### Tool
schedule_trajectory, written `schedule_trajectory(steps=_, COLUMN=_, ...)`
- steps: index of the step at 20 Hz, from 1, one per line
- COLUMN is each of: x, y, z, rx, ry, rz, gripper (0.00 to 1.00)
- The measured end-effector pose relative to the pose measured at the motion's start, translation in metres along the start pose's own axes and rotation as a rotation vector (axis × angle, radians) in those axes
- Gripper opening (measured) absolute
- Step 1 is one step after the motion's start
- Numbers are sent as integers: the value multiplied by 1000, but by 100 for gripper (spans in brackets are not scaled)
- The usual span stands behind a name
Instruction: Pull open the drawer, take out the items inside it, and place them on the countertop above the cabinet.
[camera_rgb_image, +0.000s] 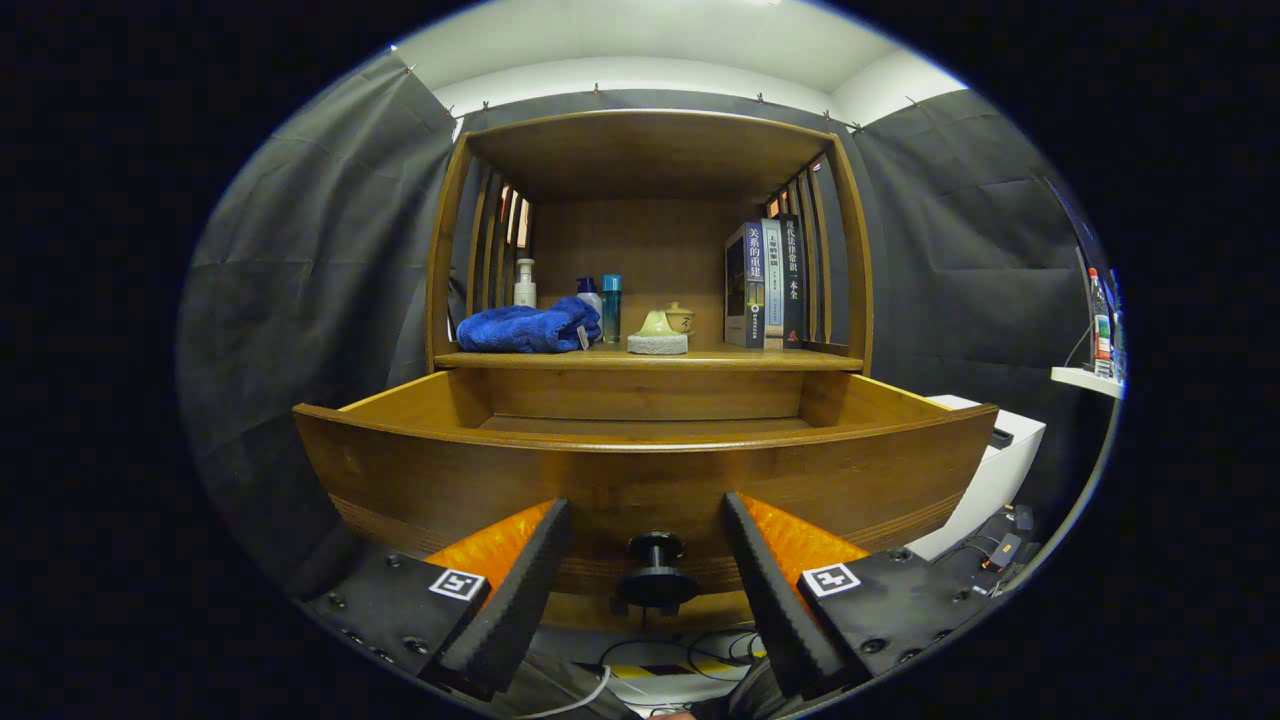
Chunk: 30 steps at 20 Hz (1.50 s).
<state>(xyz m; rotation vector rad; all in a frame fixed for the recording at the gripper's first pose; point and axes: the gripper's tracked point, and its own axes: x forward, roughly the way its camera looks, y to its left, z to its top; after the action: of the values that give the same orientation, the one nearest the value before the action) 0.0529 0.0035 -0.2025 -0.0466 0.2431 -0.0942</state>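
— Where is the drawer?
— The drawer (640, 470) is pulled out, right in front of the gripper (648, 525).
— Is the gripper holding anything?
— No. Its fingers are spread wide, with the dark knob (655, 572) between them, not touched.
— What sits on the countertop (650, 359)?
— A blue towel (527, 328) on the left, books (765, 285) on the right.

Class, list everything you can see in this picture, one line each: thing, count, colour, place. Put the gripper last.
Drawer: one, brown wood, pulled open below the countertop; inside hidden.
Knob: one, black, on the drawer front, between the fingers, untouched.
Countertop: one, brown wood, above the drawer.
Towel: one, blue, countertop's left.
Bottles: three; white, white with blue cap, teal; behind the towel.
Small ornaments: two, pale, mid-countertop.
Books: three or so, upright, right.
Gripper: one, open.
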Motion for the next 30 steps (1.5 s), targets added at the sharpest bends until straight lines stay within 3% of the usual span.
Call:
schedule_trajectory(steps=9, x=35, y=2, z=10, rx=15, ry=5, rz=-4, gripper=100)
schedule_trajectory(steps=30, x=187, y=8, z=38, rx=20, ry=-13, rz=-17, gripper=99)
